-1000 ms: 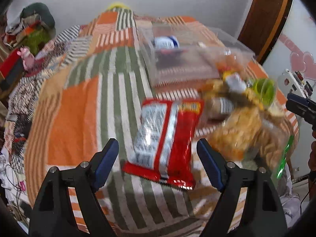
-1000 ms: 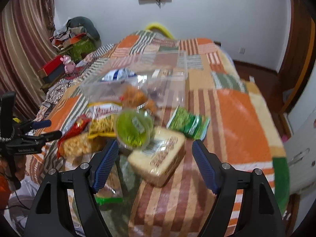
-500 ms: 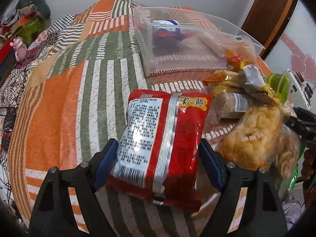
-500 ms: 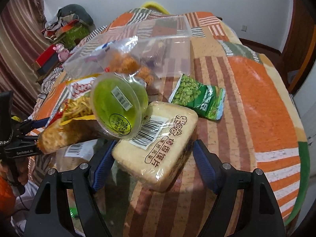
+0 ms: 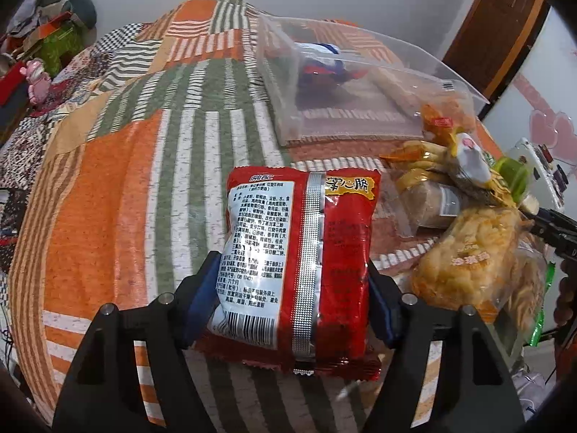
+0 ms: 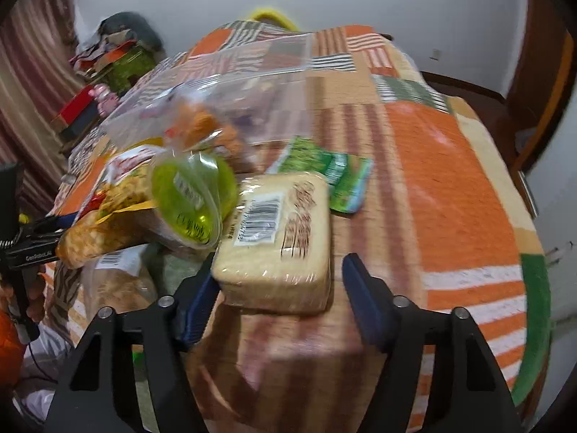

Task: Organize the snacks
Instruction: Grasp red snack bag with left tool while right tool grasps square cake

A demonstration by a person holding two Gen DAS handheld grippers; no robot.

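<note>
A red noodle packet (image 5: 299,252) lies on the striped patchwork bedspread (image 5: 108,198). My left gripper (image 5: 292,263) straddles it, and its closing jaws have both blue pads against the packet's sides. A clear-wrapped block of toast slices (image 6: 277,238) lies between the closing jaws of my right gripper (image 6: 279,270). The left pad touches the block's near corner; a gap stays at the right pad. A clear plastic bin (image 5: 281,108) holding a few snacks stands beyond the packet.
A heap of snacks lies beside the bin: a green-lidded cup (image 6: 187,198), a green pea packet (image 6: 324,169) and yellow crisp bags (image 5: 468,252). The bedspread (image 6: 450,198) drops off at its right edge. Clutter and a pink toy (image 5: 36,75) sit at far left.
Both grippers have come down toward the bed and their jaws have narrowed. The red packet now sits between the left pads, and the toast block between the right jaws.
</note>
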